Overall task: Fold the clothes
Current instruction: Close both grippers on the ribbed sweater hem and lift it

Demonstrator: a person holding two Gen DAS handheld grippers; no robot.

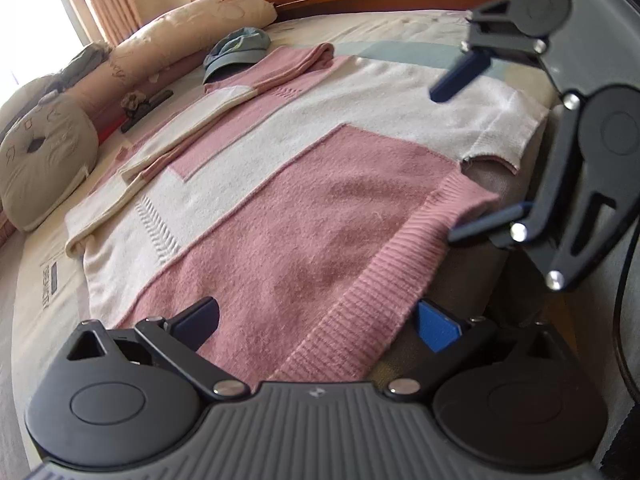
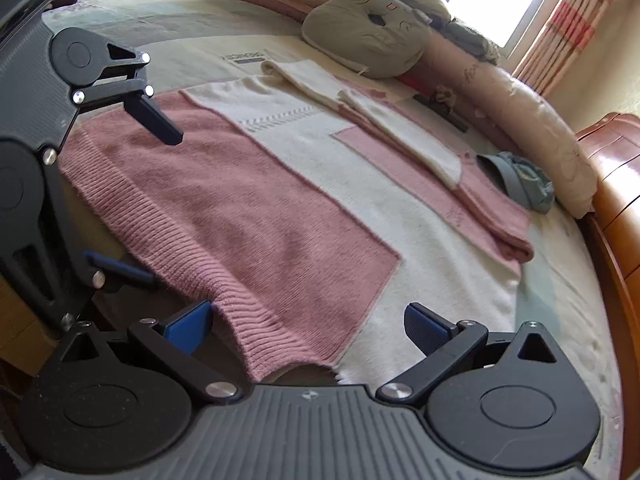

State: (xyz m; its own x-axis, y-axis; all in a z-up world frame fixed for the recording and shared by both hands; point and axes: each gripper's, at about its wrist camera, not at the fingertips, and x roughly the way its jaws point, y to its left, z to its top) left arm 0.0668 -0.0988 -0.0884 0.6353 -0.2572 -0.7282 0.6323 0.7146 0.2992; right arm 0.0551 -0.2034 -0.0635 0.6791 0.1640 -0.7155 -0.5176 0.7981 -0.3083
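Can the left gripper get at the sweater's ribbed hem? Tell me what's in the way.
Probably yes. The left gripper is open, and the pink ribbed hem of the sweater lies between its fingers at the bed's edge. Nothing covers it; the right gripper hangs off to the side.

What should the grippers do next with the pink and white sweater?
Probably close both on the ribbed hem and lift it. The sweater lies flat with sleeves folded in, and the left hand-held gripper and right hand-held gripper are open, straddling that near edge.
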